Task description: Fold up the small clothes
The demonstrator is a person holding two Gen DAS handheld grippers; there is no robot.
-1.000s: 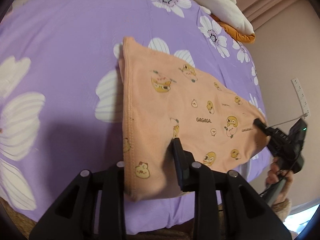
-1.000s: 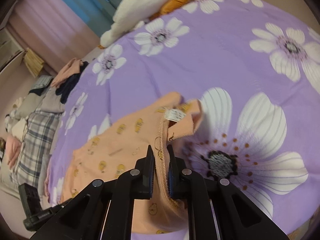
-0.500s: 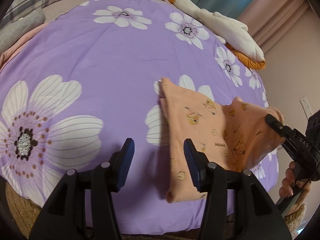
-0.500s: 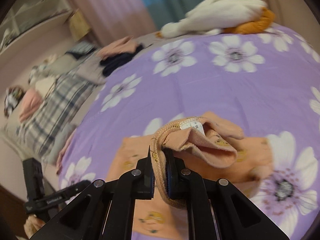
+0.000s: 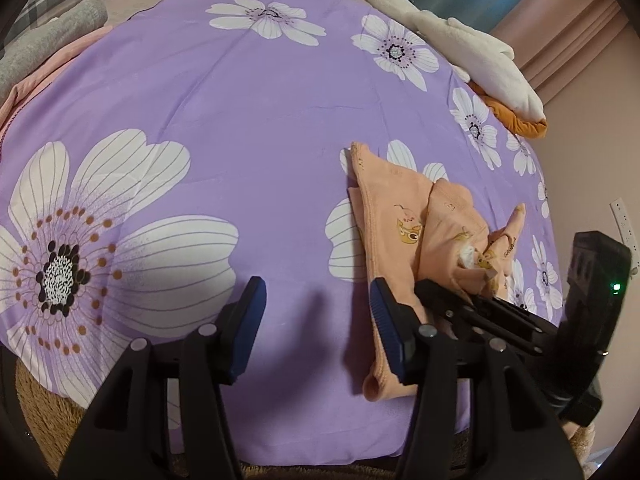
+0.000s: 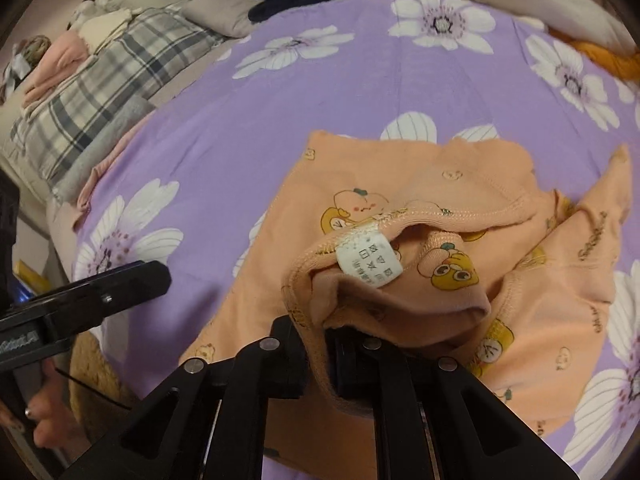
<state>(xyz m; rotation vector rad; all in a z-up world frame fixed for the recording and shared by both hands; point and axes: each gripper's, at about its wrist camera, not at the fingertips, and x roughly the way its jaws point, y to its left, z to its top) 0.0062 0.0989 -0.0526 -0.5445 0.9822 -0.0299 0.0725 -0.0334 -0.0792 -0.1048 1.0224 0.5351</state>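
A small peach garment [image 5: 396, 220] with cartoon prints lies on the purple flowered bedspread [image 5: 224, 128], partly folded over itself. My right gripper [image 6: 316, 340] is shut on its stitched hem and holds that edge, with a white care label [image 6: 368, 260], lifted over the rest of the cloth [image 6: 452, 176]. In the left wrist view the right gripper [image 5: 422, 288] comes in from the right. My left gripper [image 5: 316, 316] is just left of the garment. Its jaws are opening, with only bedspread between them.
A white and orange plush toy [image 5: 472, 56] lies at the far edge. Plaid and grey pillows [image 6: 104, 88] and folded dark clothes [image 6: 296, 0] sit at the far left. A wall socket [image 5: 622, 220] is to the right. The bed's near edge runs below the grippers.
My left gripper let go of the garment's near edge, opened and moved left. My right gripper carried its corner leftward over the garment, which now lies bunched and narrower.
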